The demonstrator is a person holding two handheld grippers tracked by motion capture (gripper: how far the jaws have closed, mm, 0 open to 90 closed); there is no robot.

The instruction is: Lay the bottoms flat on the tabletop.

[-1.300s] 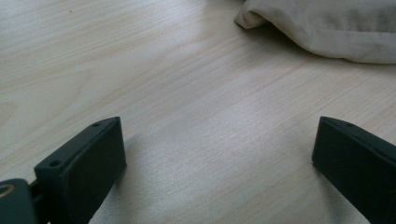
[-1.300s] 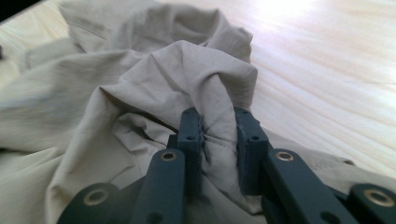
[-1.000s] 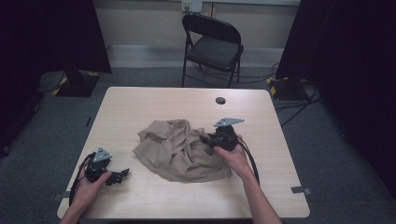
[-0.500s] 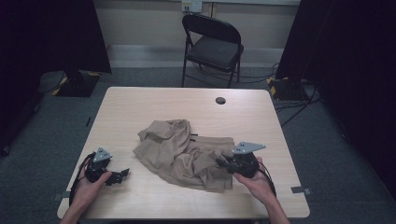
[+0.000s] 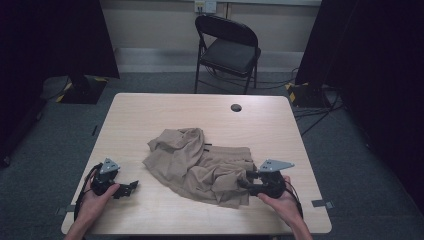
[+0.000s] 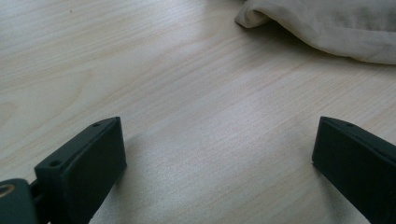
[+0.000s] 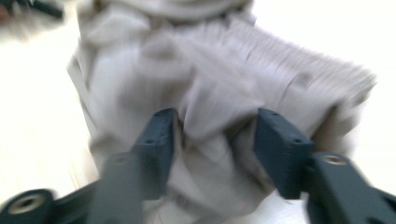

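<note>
Right tool (image 7: 212, 140) seemingly open around tan garment (image 5: 200, 165); left tool (image 6: 219, 163) open; no legible writing.

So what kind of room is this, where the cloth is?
Probably a studio or lab set up for recording, not a home. A plain wooden table stands on grey carpet, dark curtains hang at both sides, cables trail across the floor, and one folding chair sits by the wall.

Black two-jaw left gripper (image 5: 131, 187), right gripper (image 5: 243, 180), grey three-cornered plates, black trailing cables, screw holes seen in blocky jaws, forearms bare
</note>
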